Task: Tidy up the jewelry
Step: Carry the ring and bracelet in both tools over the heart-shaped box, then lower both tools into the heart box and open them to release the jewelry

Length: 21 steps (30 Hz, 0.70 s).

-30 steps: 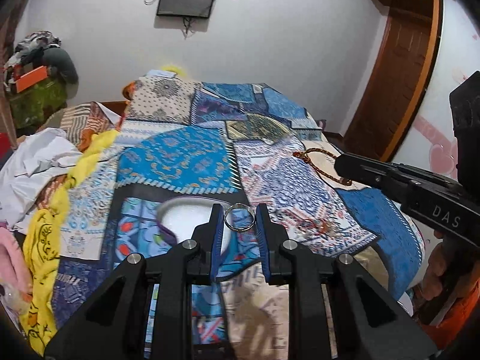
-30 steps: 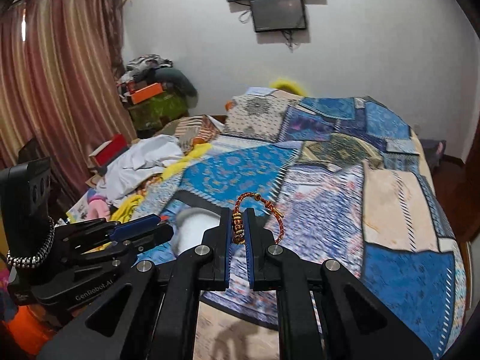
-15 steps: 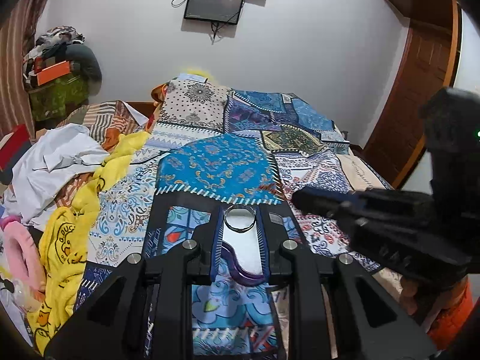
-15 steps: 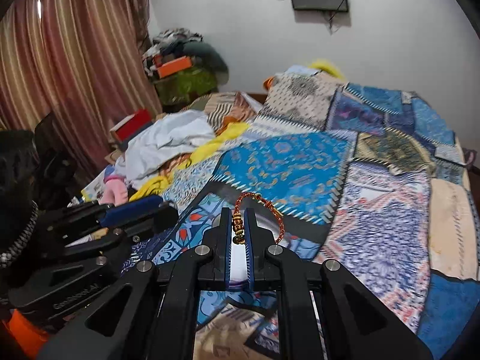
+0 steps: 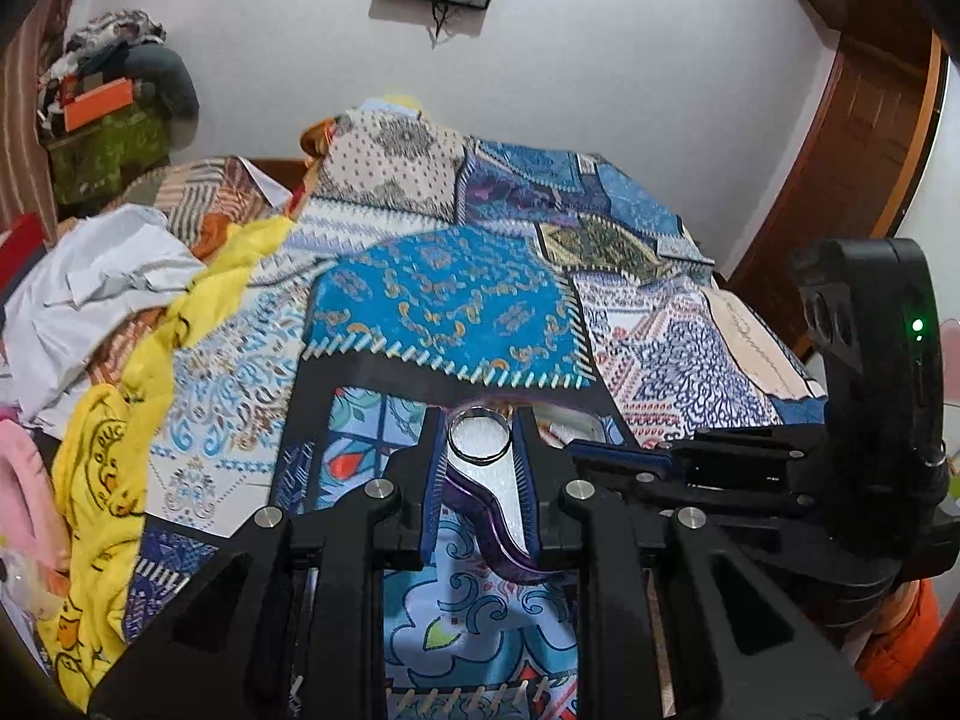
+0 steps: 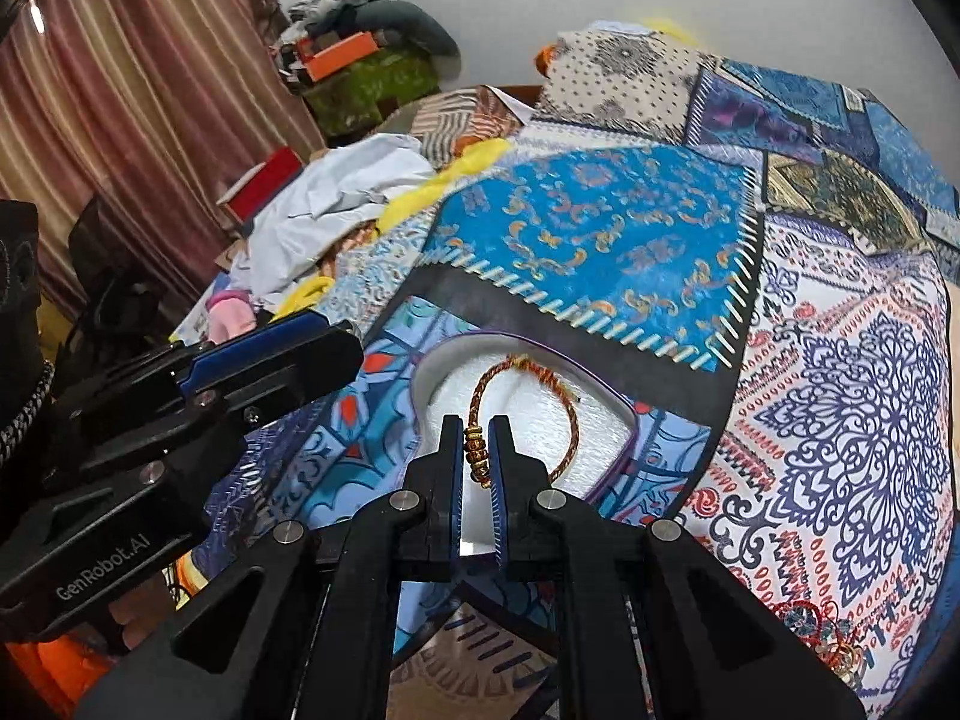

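Observation:
My left gripper [image 5: 480,441] is shut on a silver bangle [image 5: 480,437] and holds it over a white, purple-rimmed jewelry tray [image 5: 507,564] on the patchwork bedspread. My right gripper [image 6: 477,447] is shut on the beaded part of an orange thread bracelet [image 6: 570,414], which hangs over the same tray [image 6: 432,384]. The right gripper shows at the right of the left wrist view [image 5: 618,457]; the left gripper's fingers [image 6: 264,339] show at the left of the right wrist view. A small piece of jewelry [image 6: 840,651] lies on the bedspread at the lower right.
A pile of white, yellow and pink clothes [image 5: 102,324] lies along the bed's left side. A wooden door [image 5: 852,138] stands at the right, curtains [image 6: 120,90] at the left. Boxes and bags [image 6: 360,66] are stacked in the far corner.
Both grippers have moved in over the tray, with the bangle and the bracelet still held. The bracelet has come down close to the tray's white inside.

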Each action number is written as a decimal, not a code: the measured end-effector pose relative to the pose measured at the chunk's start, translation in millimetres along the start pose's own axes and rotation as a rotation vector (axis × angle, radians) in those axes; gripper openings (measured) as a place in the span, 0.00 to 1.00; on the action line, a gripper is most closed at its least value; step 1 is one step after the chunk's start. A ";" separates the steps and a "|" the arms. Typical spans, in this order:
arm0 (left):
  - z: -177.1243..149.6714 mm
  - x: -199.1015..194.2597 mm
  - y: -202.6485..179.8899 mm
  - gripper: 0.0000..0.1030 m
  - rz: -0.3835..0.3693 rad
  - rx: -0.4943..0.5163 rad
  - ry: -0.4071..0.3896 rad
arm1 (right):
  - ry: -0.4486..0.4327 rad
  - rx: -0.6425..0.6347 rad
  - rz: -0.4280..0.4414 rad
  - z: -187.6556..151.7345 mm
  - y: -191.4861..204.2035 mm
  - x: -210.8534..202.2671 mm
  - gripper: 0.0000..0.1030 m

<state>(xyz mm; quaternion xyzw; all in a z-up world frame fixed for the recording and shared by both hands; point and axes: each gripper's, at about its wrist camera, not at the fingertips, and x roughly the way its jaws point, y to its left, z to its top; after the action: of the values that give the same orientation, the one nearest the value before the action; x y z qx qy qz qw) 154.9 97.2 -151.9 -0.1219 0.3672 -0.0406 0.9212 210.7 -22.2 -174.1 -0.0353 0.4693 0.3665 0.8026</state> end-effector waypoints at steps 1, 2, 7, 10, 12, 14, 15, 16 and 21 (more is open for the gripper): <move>-0.2 2.7 0.0 0.20 -0.004 0.000 0.008 | 0.011 0.006 -0.003 -0.5 -1.7 1.2 0.07; -0.7 5.4 -0.2 0.20 -0.007 0.002 0.016 | 0.015 0.011 -0.004 -0.9 -2.8 1.5 0.07; -0.8 16.1 -2.9 0.20 -0.021 0.016 0.049 | 0.045 0.042 0.011 -1.6 -8.8 -0.1 0.08; -0.1 21.4 -5.5 0.20 -0.028 0.025 0.063 | 0.052 0.061 0.021 -3.2 -12.3 -2.7 0.11; 0.3 24.6 -7.2 0.20 -0.032 0.030 0.071 | 0.046 0.070 0.027 -3.9 -14.1 -6.5 0.14; 0.3 26.5 -8.7 0.20 -0.030 0.030 0.077 | 0.027 0.068 0.016 -4.5 -14.2 -13.1 0.15; 0.2 27.0 -9.3 0.20 -0.031 0.029 0.080 | 0.020 0.067 0.010 -4.6 -14.8 -15.9 0.15; 0.1 27.5 -9.9 0.20 -0.031 0.030 0.083 | 0.013 0.066 0.003 -5.1 -15.4 -18.9 0.15; -0.3 25.5 -17.3 0.20 -0.014 0.056 0.087 | -0.021 0.057 -0.044 -6.3 -19.4 -35.2 0.15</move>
<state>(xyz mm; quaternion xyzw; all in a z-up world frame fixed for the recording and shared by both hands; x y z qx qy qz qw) 173.5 76.2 -164.7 -0.0967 0.4047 -0.0624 0.9072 208.0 -58.5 -155.8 -0.0191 0.4700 0.3356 0.8162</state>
